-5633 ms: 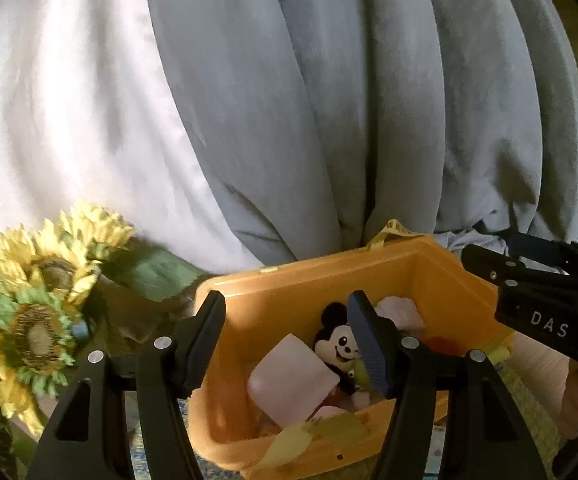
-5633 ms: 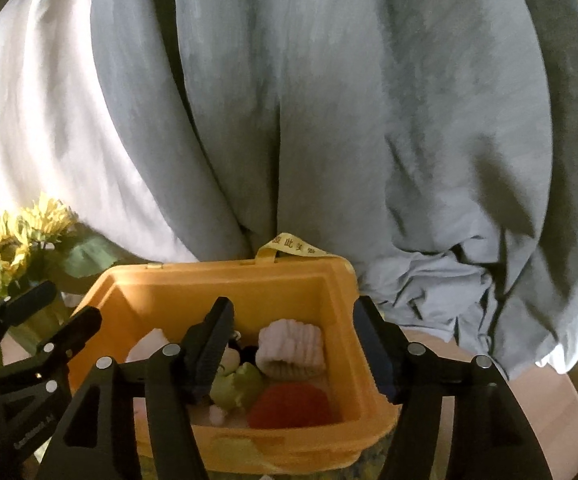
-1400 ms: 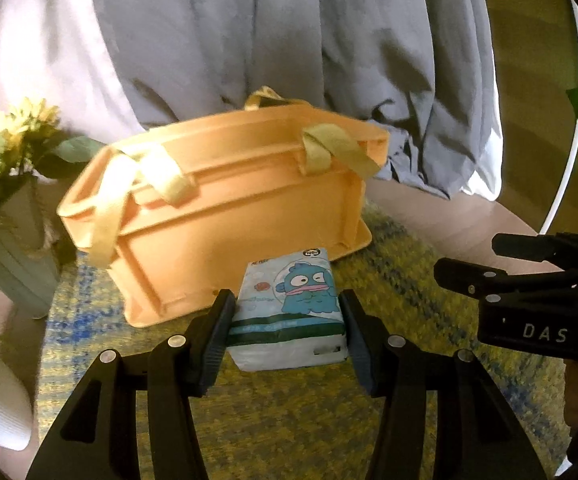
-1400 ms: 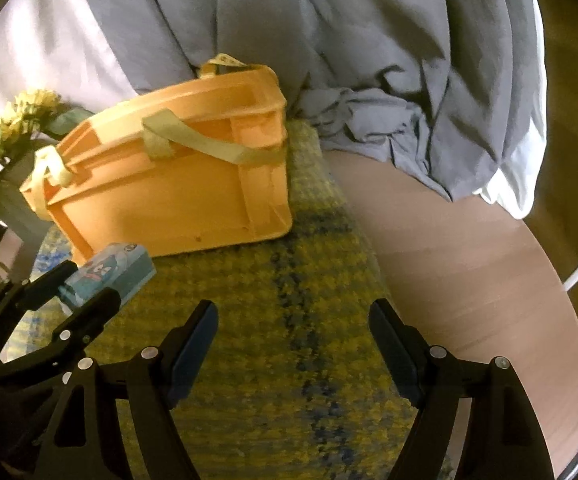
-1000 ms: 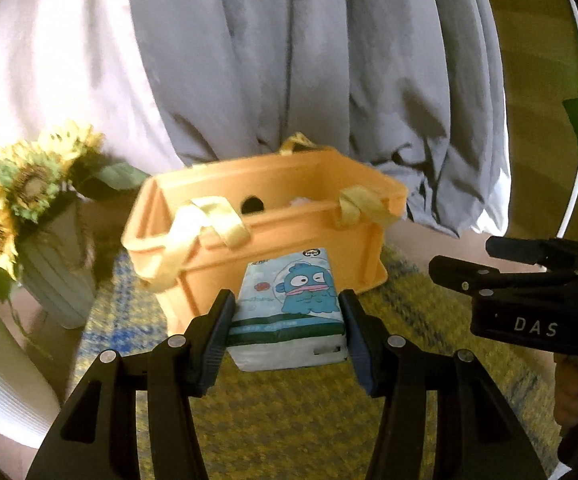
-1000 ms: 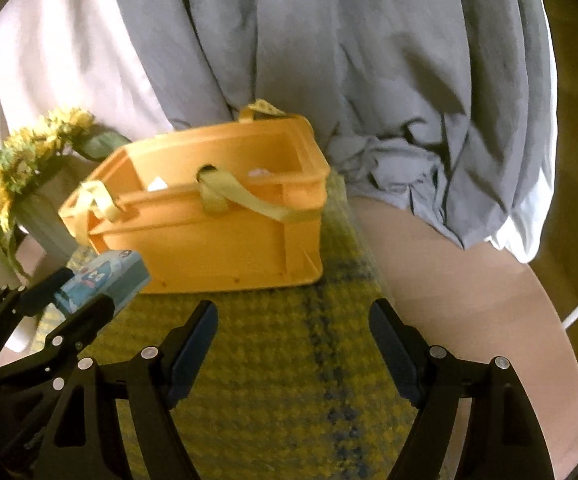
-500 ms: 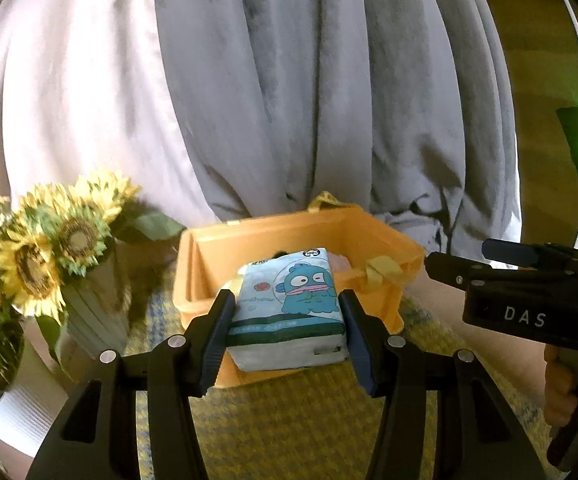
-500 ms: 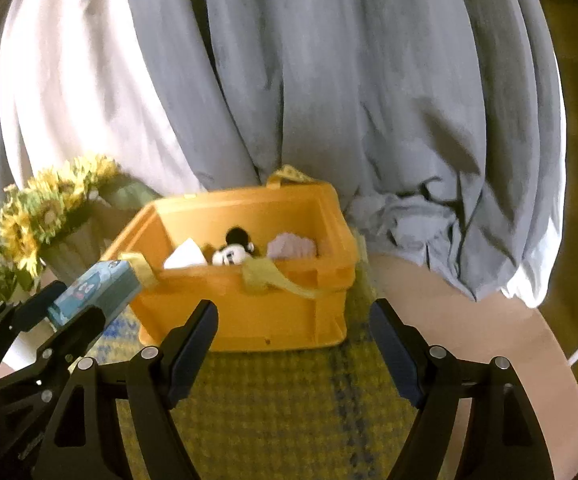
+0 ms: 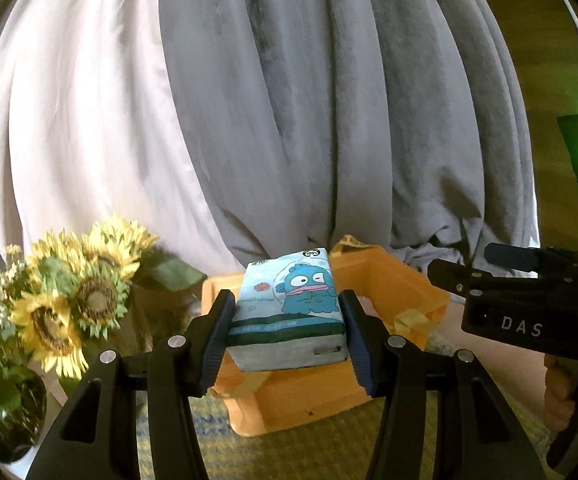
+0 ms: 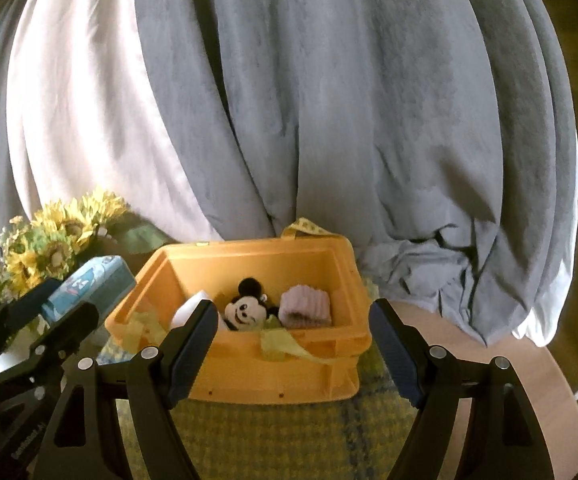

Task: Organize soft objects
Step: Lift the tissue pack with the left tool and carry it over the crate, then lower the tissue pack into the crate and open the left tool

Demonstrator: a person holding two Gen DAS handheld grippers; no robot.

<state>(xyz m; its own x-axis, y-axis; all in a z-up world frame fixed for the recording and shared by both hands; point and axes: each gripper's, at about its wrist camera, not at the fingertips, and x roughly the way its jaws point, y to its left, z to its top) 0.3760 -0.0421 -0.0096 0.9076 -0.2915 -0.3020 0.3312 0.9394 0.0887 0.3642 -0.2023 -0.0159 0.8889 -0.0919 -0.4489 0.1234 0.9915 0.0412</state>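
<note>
The left gripper [image 9: 287, 336] clamps a soft blue-and-white tissue pack printed with a blue cartoon fish [image 9: 287, 308], its pads pressing the pack's two long sides. The pack lies flat, printed face up, its long axis running forward along the fingers toward the grey draped curtain [image 9: 329, 100]. It hangs above the near-left rim of the orange plastic crate with yellow fabric handles [image 10: 273, 376], which stands on a yellow checked woven mat [image 10: 289, 440].

Inside the crate, a black-and-white mouse plush [image 10: 247, 308] sits mid-floor, a ribbed pale pink rolled cloth [image 10: 307, 306] to its right, a white soft block [image 10: 187, 308] to its left.

The right gripper [image 10: 293, 348] hovers with jaws spread wide and empty, before the crate's near wall. Yellow artificial sunflowers [image 9: 73, 300] crowd the crate's left side; bare wooden tabletop [image 10: 529, 380] lies right.
</note>
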